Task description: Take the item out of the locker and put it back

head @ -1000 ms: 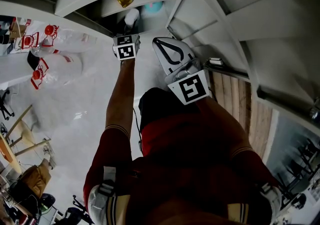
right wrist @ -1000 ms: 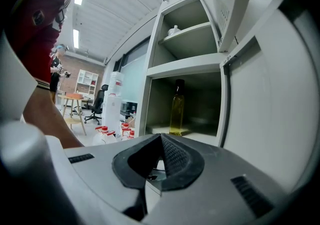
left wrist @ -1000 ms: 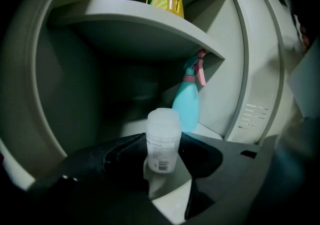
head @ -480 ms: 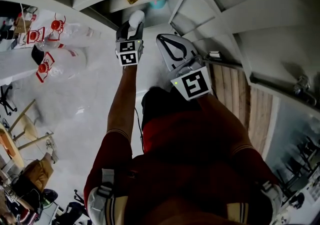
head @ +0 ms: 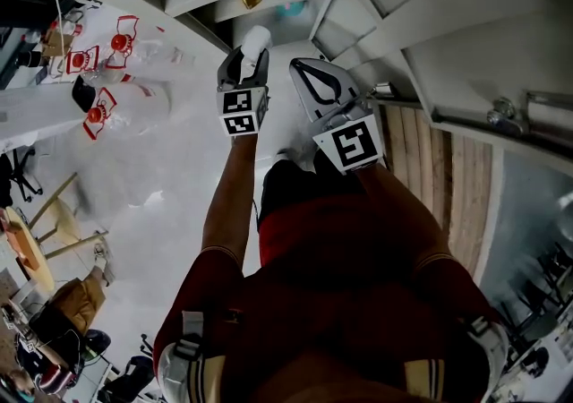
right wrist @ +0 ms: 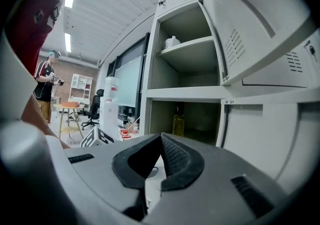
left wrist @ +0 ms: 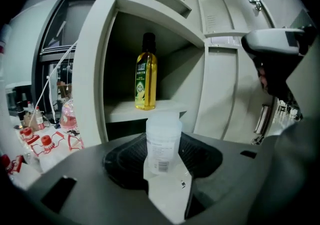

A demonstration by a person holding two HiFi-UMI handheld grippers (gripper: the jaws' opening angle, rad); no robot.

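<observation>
My left gripper (head: 243, 59) is shut on a translucent white plastic jar (head: 255, 39) with a printed label and holds it upright in front of the open locker. In the left gripper view the jar (left wrist: 162, 141) stands between the black pads (left wrist: 122, 161). Beyond it, a yellow oil bottle (left wrist: 145, 81) stands on the locker shelf (left wrist: 150, 113). My right gripper (head: 301, 70) hovers just right of the left one, its jaws shut with nothing in them (right wrist: 161, 139).
The locker door (head: 336, 21) stands open on the right, with further grey locker doors (right wrist: 260, 24) above. A teal object (head: 291, 9) lies deeper in the compartment. Water bottles with red caps (head: 112, 43) stand at the left. A white item (right wrist: 171, 42) sits on the upper shelf.
My left gripper with the white jar has drawn back from the locker opening, toward me. The right gripper has kept its place beside it.
</observation>
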